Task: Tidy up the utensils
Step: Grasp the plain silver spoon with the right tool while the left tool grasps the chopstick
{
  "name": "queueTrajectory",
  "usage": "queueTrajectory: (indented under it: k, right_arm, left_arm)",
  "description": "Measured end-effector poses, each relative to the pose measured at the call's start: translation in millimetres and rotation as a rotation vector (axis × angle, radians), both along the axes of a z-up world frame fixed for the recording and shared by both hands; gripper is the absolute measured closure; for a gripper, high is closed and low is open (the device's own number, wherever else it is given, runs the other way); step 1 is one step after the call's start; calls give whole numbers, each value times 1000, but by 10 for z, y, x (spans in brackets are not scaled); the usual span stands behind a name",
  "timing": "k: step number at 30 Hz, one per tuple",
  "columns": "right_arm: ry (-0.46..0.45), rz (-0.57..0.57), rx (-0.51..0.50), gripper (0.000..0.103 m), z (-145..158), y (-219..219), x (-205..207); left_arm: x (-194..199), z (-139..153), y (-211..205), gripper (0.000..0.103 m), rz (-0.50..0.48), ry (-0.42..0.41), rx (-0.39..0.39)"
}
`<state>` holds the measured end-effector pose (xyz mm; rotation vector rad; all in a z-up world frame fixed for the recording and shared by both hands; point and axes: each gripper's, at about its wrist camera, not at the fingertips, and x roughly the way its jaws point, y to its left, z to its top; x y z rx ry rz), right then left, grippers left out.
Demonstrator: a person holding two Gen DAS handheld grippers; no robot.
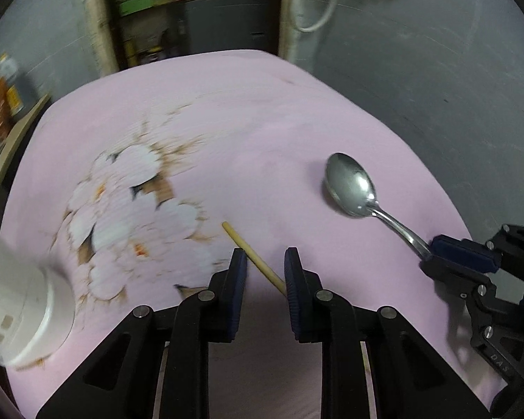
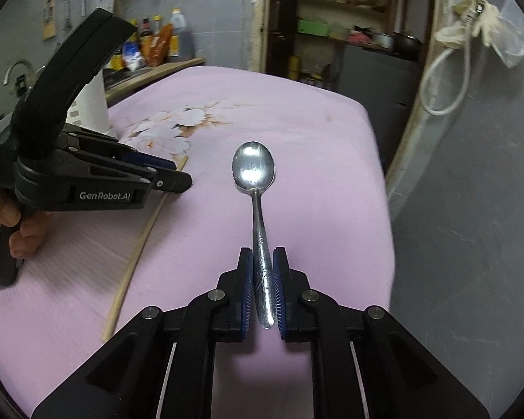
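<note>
Silver spoon, tan chopstick, pink white-flowered cloth, white holder.

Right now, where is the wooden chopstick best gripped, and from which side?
Grip the wooden chopstick mid-shaft from above, fingers straddling it crosswise. It lies flat on the pink cloth, thin and long, so pads must pinch its sides. The left gripper already straddles it this way.
</note>
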<state>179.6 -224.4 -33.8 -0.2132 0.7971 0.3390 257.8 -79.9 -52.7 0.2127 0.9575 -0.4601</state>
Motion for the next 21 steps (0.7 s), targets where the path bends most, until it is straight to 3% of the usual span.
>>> queueTrajectory:
  k: [6, 9, 11, 21]
  right_arm:
    - [26, -7, 86, 91, 28, -95, 68]
    - [21, 17, 80, 78, 56, -90, 150]
    - [15, 35, 64, 76, 60, -39, 203]
    - [31, 109, 4, 75, 19, 74, 474]
  left_arm:
    - [40, -16, 255, 84, 48, 116, -122]
    - [10, 16, 380, 84, 75, 173, -159]
    - [24, 11, 464, 83, 93, 218, -192]
    - [305, 57, 367, 83, 139, 302, -193]
